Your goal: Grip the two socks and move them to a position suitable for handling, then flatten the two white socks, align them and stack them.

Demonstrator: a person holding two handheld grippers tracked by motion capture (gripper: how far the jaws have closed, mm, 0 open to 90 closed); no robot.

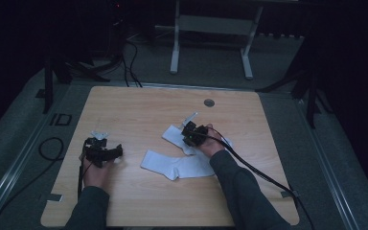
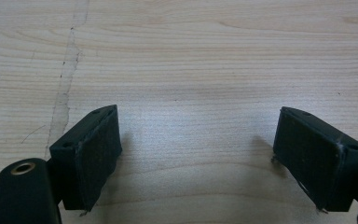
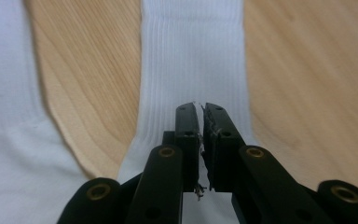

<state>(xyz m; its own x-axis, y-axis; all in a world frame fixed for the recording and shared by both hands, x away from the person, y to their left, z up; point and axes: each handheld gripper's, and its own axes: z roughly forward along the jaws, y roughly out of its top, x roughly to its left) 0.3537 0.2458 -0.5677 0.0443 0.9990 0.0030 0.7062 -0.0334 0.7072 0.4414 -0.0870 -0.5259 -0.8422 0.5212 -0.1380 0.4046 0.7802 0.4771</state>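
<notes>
The right tongs (image 3: 200,109) are nearly clenched, with nothing visibly caught between the jaws, poised over the ribbed cuff of one white sock (image 3: 193,60). A second white sock (image 1: 175,165) lies just beside it on the bench (image 1: 139,108). The left tongs (image 2: 196,140) stand released above bare wood.

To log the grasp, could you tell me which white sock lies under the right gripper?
The farther white sock, beneath the right gripper; the nearer white sock lies apart.

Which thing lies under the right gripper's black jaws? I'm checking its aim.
A white ribbed sock on the wooden table; the right gripper hides any pinched fabric.
</notes>
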